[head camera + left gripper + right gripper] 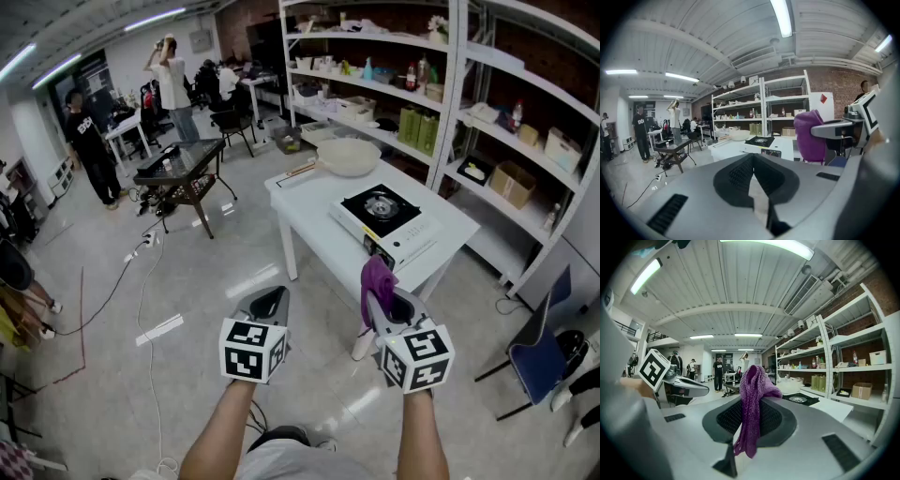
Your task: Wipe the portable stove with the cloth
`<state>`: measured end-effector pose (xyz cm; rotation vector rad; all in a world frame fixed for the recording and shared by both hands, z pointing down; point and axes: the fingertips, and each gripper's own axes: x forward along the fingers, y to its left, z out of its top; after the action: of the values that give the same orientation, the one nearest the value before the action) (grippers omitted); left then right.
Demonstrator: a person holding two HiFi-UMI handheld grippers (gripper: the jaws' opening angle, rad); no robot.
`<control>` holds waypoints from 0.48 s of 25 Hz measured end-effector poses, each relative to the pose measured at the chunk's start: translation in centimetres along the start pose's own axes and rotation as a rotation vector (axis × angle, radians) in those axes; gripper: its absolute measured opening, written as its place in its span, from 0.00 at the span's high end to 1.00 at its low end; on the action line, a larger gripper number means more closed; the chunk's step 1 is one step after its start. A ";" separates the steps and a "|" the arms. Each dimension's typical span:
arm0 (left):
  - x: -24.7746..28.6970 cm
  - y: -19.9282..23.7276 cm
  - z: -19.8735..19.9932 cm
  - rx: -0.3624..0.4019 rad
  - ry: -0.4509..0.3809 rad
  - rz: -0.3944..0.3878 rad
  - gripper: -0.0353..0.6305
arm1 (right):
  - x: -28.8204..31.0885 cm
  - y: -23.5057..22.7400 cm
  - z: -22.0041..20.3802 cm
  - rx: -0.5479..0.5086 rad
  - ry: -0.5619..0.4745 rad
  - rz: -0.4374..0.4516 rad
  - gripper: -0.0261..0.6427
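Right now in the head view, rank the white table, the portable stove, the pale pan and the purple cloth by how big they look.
1. white table
2. portable stove
3. pale pan and purple cloth look about alike; the cloth, clamped in the right tool, is nearer the camera, so I won't rank them.

White table bears stove, pan

Portable stove sits on table, pan behind.

Lab-like workshop: white storage shelving, brick wall, people standing about, floor cables.
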<state>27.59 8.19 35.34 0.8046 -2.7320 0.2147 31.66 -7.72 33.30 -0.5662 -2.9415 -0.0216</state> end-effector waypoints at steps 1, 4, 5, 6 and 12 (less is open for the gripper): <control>0.3 0.0 0.0 -0.003 0.002 0.000 0.94 | 0.2 -0.1 0.0 -0.001 0.003 0.003 0.87; 1.4 0.0 0.1 -0.009 0.005 -0.005 0.94 | 0.8 -0.7 -0.2 -0.001 0.011 0.008 0.87; 1.9 0.0 0.1 -0.010 0.005 -0.009 0.94 | 1.2 -1.0 -0.3 0.001 0.014 0.008 0.87; 2.3 0.2 0.1 -0.011 0.007 -0.011 0.94 | 1.6 -1.2 -0.5 0.003 0.016 0.007 0.87; 5.2 2.4 -0.5 -0.025 0.017 -0.021 0.94 | 4.9 -2.0 -1.4 0.018 0.033 0.000 0.87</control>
<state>22.20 7.67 37.27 0.8201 -2.7035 0.1822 26.61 -7.87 35.38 -0.5572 -2.9065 -0.0051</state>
